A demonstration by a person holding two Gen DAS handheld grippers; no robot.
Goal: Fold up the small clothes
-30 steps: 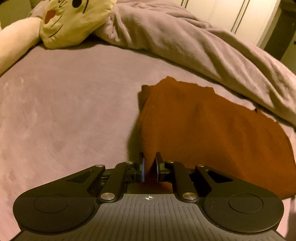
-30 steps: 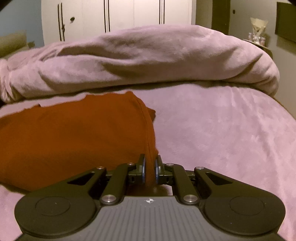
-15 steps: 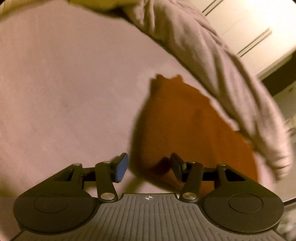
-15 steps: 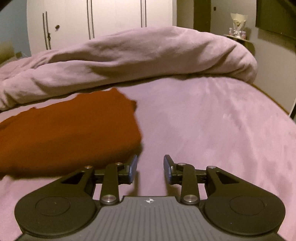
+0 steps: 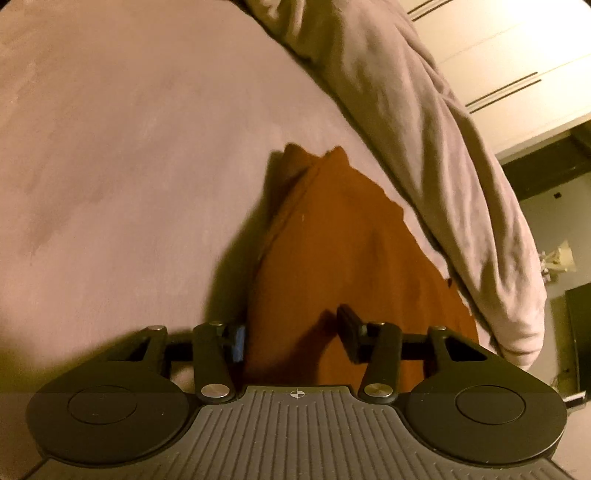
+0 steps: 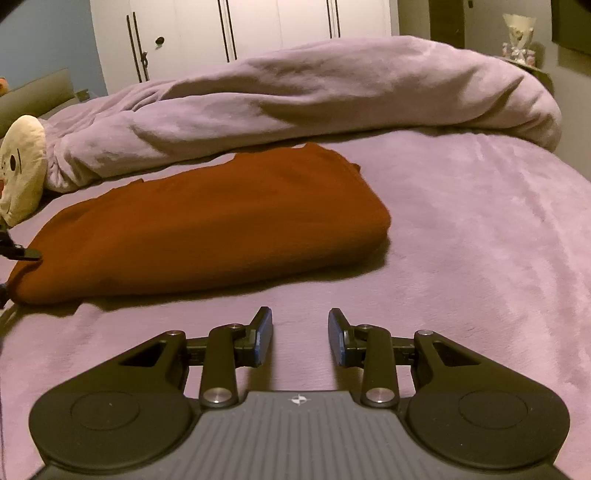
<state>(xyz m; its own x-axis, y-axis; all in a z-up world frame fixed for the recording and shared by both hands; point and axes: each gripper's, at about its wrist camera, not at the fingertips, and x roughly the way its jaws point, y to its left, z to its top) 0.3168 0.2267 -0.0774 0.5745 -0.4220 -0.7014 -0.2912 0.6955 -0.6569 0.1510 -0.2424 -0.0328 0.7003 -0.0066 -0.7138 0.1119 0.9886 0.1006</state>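
Your left gripper (image 5: 293, 338): tilted down over the rust garment (image 6: 207, 221), jaws closing, cloth between, unpinched | your right gripper (image 6: 300, 338): released, angled down over bare bed (image 6: 480, 240) | garment: folded, beside the rolled duvet (image 6: 314, 96)

I am in a bedroom at home. A bed (image 6: 480, 229) with a soft mauve cover fills most of the frame, a rumpled duvet (image 6: 332, 92) heaped across its far side. White wardrobe doors (image 6: 277, 26) stand along the top, and a plush toy with a drawn face (image 6: 20, 166) sits at the left edge.
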